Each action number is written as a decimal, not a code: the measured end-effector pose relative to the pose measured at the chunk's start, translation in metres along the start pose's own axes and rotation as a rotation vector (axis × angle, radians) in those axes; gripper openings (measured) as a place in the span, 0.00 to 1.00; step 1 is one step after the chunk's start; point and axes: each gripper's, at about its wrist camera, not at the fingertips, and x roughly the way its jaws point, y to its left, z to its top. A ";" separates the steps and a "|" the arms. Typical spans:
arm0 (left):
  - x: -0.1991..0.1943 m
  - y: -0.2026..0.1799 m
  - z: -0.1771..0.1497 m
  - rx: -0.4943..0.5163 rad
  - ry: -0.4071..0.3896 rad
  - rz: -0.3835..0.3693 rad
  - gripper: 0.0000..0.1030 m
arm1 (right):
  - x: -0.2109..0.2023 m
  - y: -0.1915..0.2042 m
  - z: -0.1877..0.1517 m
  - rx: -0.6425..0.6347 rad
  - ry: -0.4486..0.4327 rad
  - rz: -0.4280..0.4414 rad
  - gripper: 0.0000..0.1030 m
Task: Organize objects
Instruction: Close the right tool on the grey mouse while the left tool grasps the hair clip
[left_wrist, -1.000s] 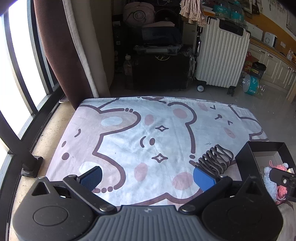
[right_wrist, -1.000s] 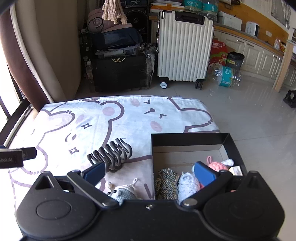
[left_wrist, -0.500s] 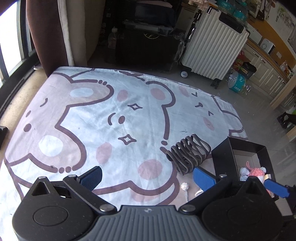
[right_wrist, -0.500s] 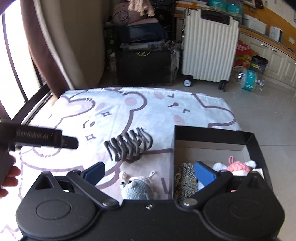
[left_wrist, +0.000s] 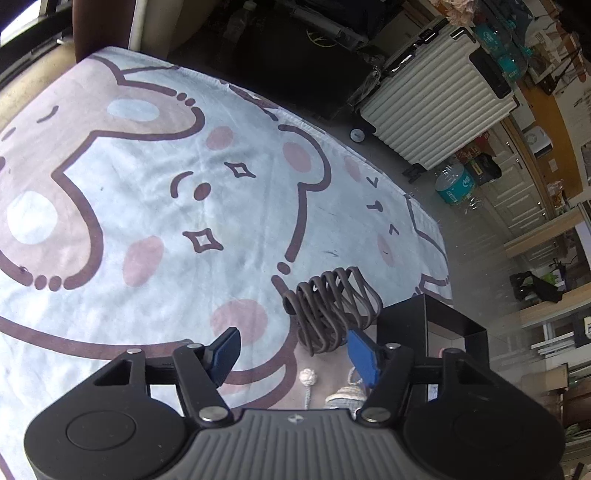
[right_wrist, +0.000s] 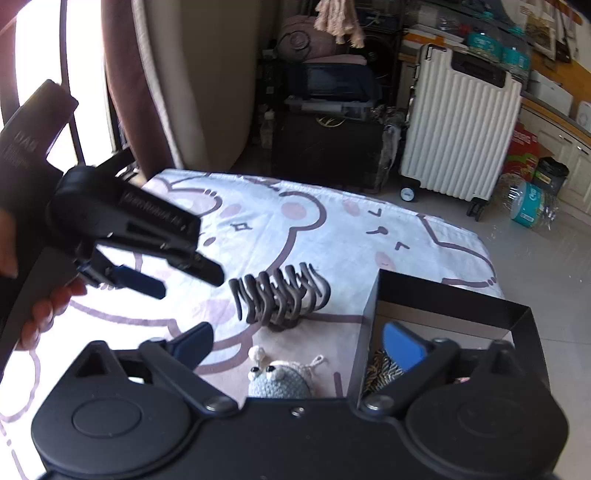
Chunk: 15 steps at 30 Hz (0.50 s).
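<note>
Left gripper (left_wrist: 291, 354) closing its jaws partway, nothing between them, hovering near the dark hair claw (left_wrist: 328, 310) lying on the bear blanket (left_wrist: 147, 192). Right gripper (right_wrist: 299, 343) also narrowing yet standing wide, empty, above the crocheted toy (right_wrist: 280, 380) beside the black box (right_wrist: 443, 299).

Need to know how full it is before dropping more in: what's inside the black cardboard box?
Inside the black cardboard box, only a brown-and-yellow twisted yarn bundle and bare cardboard floor show. The right tongs cover the rest.
</note>
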 end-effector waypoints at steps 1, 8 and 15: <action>0.003 0.001 0.000 -0.012 0.004 -0.010 0.59 | 0.002 0.002 -0.001 -0.018 0.017 0.005 0.84; 0.024 0.007 0.003 -0.093 0.027 -0.079 0.49 | 0.014 -0.001 -0.013 -0.020 0.112 0.099 0.65; 0.044 0.010 0.002 -0.143 0.037 -0.088 0.48 | 0.022 0.003 -0.020 -0.056 0.167 0.124 0.55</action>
